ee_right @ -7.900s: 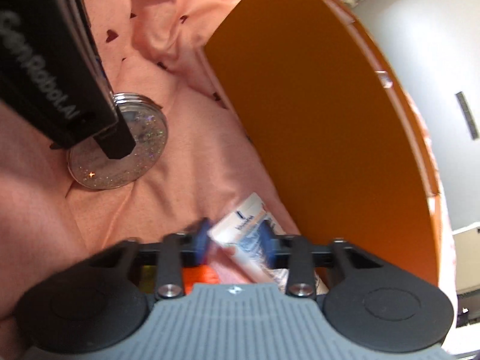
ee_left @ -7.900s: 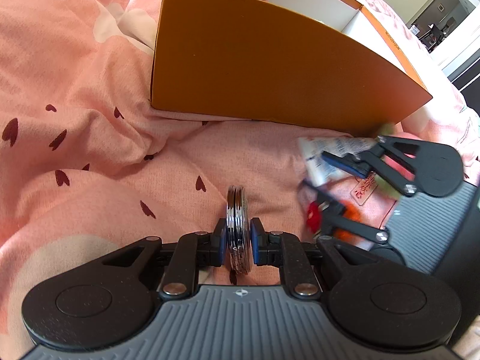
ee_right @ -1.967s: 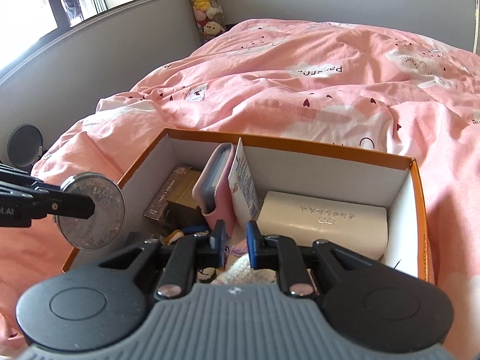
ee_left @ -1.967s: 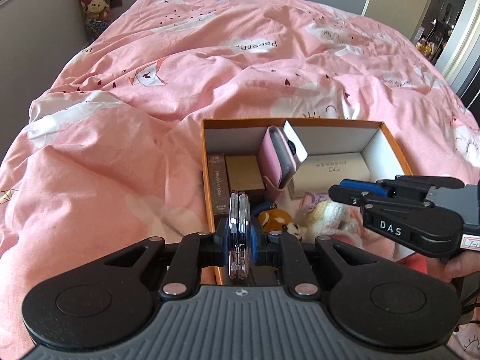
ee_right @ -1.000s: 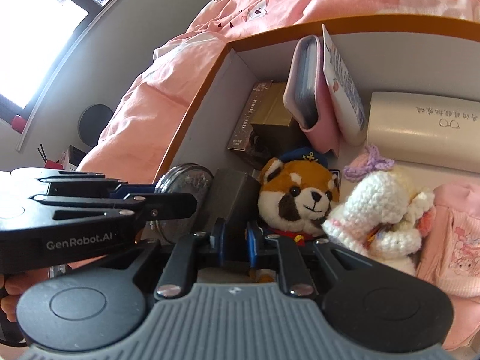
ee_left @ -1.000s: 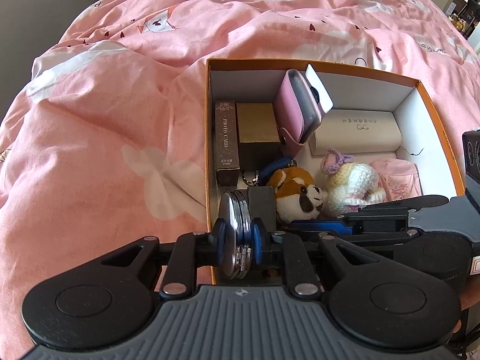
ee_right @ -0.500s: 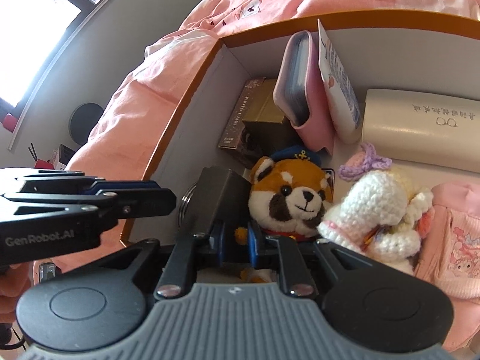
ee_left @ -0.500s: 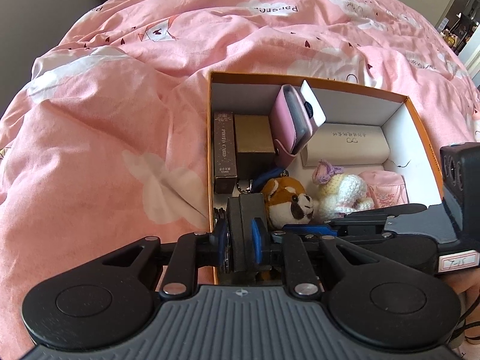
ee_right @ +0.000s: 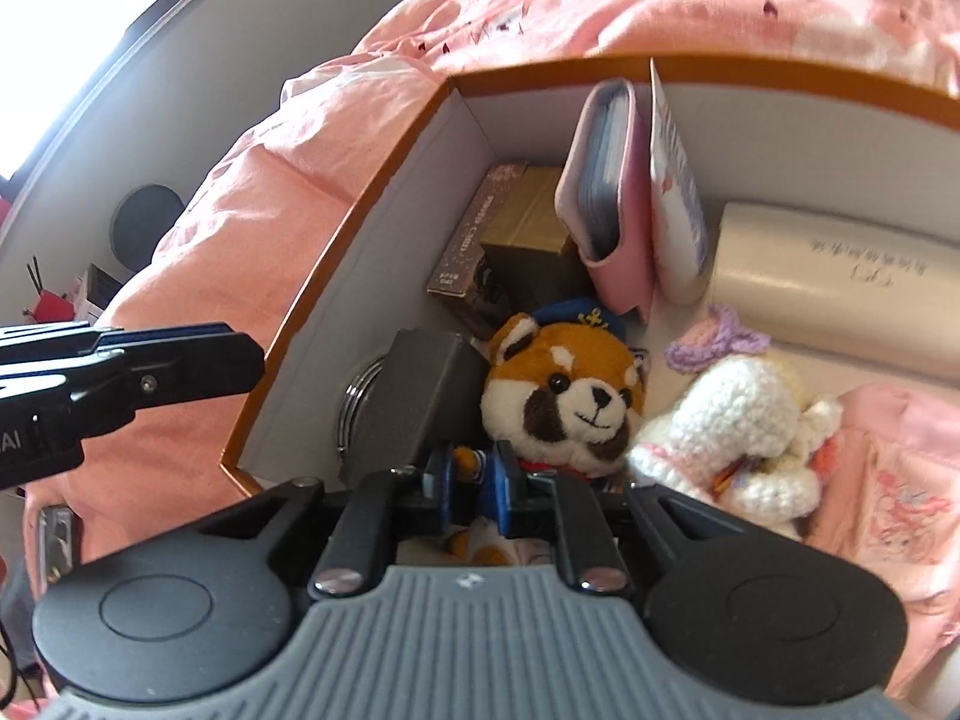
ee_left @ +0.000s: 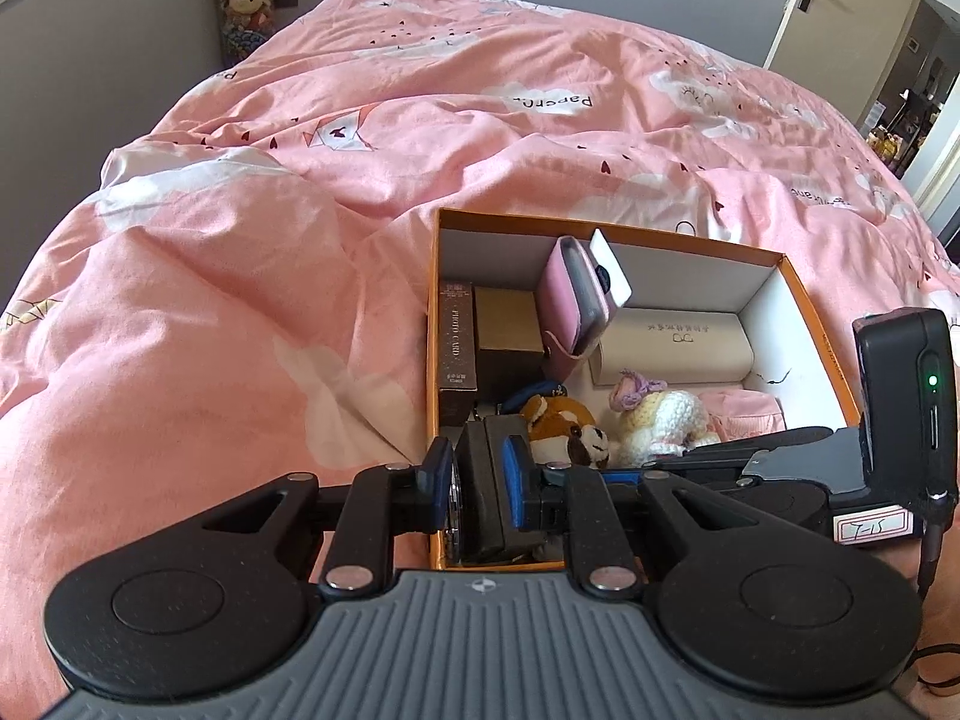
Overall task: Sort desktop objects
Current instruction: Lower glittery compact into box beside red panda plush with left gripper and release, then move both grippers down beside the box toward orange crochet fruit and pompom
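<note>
Both grippers (ee_left: 477, 483) (ee_right: 474, 480) tilted down over orange box (ee_left: 816, 324).

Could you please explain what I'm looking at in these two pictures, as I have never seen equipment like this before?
There is no robot here. A person holds a two-finger gripper in each hand, and each gripper carries a wide-angle camera that looks along its fingers. One picture is from the left gripper, the other from the right gripper. The black shapes at the bottom of each are its own fingers.

An orange box sits on a pink bed cover. In it are a red panda plush, a white crocheted toy, a pink case, a cream case, a dark grey block and a round compact against the wall.

Both grippers are nearly closed and appear to hold nothing.
</note>
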Motion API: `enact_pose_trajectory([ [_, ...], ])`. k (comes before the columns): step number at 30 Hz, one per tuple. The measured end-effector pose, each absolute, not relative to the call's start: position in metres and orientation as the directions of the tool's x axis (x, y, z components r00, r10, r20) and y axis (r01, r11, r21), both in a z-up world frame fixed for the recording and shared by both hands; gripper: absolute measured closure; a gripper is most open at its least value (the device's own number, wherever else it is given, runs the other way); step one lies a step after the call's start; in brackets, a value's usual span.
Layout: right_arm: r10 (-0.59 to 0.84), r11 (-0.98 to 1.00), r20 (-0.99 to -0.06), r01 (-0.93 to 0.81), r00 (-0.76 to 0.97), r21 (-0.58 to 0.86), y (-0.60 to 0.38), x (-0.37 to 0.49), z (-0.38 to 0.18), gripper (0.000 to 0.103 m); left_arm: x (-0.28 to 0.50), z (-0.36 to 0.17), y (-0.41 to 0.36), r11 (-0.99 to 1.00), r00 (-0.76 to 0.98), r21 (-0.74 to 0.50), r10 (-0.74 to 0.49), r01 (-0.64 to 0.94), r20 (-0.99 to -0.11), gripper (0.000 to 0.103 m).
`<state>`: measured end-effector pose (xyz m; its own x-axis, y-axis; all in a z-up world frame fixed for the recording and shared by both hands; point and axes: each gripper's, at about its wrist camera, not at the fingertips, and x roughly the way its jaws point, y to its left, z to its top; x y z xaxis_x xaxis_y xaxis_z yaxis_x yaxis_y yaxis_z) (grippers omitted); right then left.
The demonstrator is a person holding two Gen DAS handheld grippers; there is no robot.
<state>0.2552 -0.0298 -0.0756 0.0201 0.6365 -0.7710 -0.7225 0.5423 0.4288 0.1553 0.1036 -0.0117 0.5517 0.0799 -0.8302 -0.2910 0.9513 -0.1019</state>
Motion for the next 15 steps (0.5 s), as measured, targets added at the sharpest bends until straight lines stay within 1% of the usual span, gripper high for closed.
enact_pose_trajectory([
  [2, 0.637, 0.552, -0.768, -0.732, 0.061, 0.400, -0.038, 0.251, -0.068, 0.080, 0.150, -0.009, 0.101, 0.953, 0.570, -0.105, 0.080, -0.285, -0.818, 0.083],
  [3, 0.637, 0.556, -0.767, -0.737, 0.079, 0.385, -0.041, 0.249, -0.065, 0.074, 0.147, -0.007, 0.099, 0.954, 0.582, -0.107, 0.081, -0.281, -0.809, 0.082],
  [4, 0.637, 0.558, -0.764, -0.745, 0.101, 0.366, -0.044, 0.246, -0.061, 0.069, 0.145, -0.005, 0.096, 0.957, 0.595, -0.103, 0.084, -0.273, -0.800, 0.082],
  [6, 0.640, 0.556, -0.754, -0.767, 0.150, 0.319, -0.052, 0.237, -0.052, 0.067, 0.139, -0.002, 0.088, 0.964, 0.621, -0.087, 0.090, -0.250, -0.779, 0.082],
  [8, 0.650, 0.552, -0.736, -0.784, 0.190, 0.286, -0.061, 0.228, -0.042, 0.063, 0.134, 0.001, 0.080, 0.970, 0.641, -0.086, 0.082, -0.226, -0.763, 0.082],
  [9, 0.659, 0.549, -0.723, -0.790, 0.209, 0.272, -0.066, 0.224, -0.038, 0.056, 0.132, 0.002, 0.075, 0.972, 0.649, -0.092, 0.072, -0.214, -0.757, 0.082],
  [10, 0.667, 0.546, -0.710, -0.796, 0.226, 0.261, -0.070, 0.219, -0.033, 0.054, 0.130, 0.003, 0.071, 0.974, 0.658, -0.099, 0.060, -0.202, -0.750, 0.082],
  [12, 0.679, 0.546, -0.688, -0.803, 0.257, 0.238, -0.080, 0.210, -0.025, 0.054, 0.124, 0.004, 0.061, 0.980, 0.677, -0.103, 0.042, -0.172, -0.734, 0.082],
  [15, 0.682, 0.556, -0.666, -0.805, 0.300, 0.207, -0.095, 0.198, -0.016, 0.053, 0.114, 0.004, 0.042, 0.991, 0.702, -0.057, 0.043, -0.119, -0.711, 0.081],
])
